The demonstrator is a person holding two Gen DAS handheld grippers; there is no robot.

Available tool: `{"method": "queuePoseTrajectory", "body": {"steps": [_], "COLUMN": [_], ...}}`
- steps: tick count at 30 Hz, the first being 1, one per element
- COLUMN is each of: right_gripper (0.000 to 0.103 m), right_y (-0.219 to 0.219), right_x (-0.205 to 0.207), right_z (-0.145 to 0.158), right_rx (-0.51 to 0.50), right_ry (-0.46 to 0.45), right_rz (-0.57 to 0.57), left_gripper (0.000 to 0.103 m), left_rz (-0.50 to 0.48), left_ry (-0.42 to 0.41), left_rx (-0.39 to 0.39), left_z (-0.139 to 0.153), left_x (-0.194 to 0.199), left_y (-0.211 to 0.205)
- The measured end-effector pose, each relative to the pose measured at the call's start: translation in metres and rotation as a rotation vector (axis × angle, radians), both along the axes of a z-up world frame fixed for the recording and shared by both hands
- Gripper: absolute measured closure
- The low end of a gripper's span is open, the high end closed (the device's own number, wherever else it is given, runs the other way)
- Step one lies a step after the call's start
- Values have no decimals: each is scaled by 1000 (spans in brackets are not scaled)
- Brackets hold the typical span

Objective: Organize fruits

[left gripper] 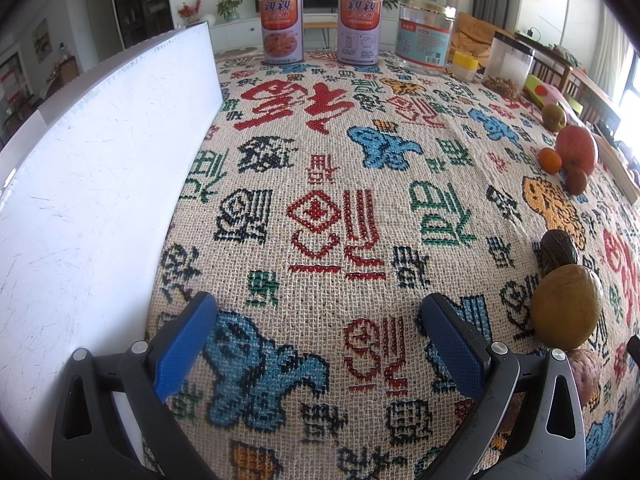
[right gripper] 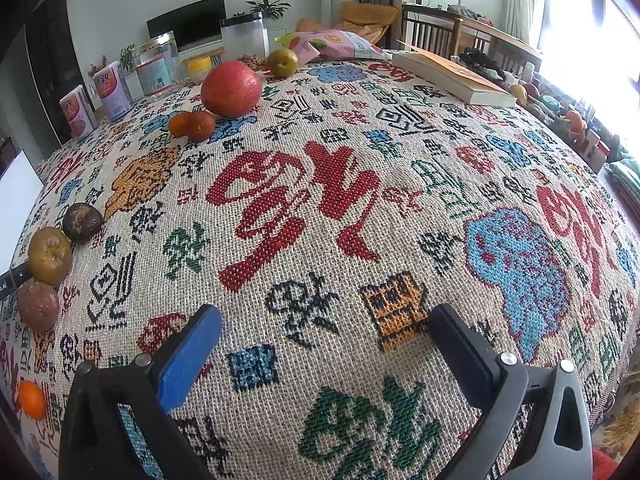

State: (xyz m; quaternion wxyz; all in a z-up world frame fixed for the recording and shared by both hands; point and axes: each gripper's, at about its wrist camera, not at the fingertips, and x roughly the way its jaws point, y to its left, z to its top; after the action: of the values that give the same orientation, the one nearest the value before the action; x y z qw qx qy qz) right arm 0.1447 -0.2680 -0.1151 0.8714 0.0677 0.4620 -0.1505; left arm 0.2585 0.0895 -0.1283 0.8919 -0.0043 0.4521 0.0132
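Note:
Fruits lie loose on the patterned tablecloth (right gripper: 320, 200). A red apple (right gripper: 232, 88) sits far left with two small oranges (right gripper: 200, 125) in front of it and a greenish pear (right gripper: 282, 62) behind. At the left edge a dark wrinkled fruit (right gripper: 83, 222), a brown pear (right gripper: 50, 254) and a reddish-brown fruit (right gripper: 38, 305) form a row; another orange (right gripper: 32, 399) lies nearer. My right gripper (right gripper: 325, 312) is open over bare cloth. My left gripper (left gripper: 318, 298) is also open and holds nothing; the brown pear (left gripper: 566, 306) lies just right of it, the apple (left gripper: 578, 148) farther off.
A large white board (left gripper: 80, 180) stands along the left. Two cans (left gripper: 280, 28), a clear jar (left gripper: 426, 36), a small yellow-lidded pot (left gripper: 465, 65) and a black-lidded container (left gripper: 508, 64) line the far edge. A book (right gripper: 452, 76) and a snack bag (right gripper: 332, 46) lie at the far right.

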Motion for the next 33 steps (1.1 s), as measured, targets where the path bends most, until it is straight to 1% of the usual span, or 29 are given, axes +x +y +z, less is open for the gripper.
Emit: {"method": "queuePoseTrajectory", "body": {"steps": [19,26,33], "right_gripper": [0,0,0], "right_y": [0,-1,0], "right_x": [0,-2,-1], "right_z": [0,0,0], "right_rx": [0,15,-2], "right_ry": [0,-8,4], "right_rz": [0,2,2], "left_gripper": [0,0,0], "left_rz": [0,0,0], "left_ry": [0,0,0], "left_rx": [0,0,0], "left_z": [0,0,0], "left_x": [0,0,0], "left_y": [0,0,0]}}
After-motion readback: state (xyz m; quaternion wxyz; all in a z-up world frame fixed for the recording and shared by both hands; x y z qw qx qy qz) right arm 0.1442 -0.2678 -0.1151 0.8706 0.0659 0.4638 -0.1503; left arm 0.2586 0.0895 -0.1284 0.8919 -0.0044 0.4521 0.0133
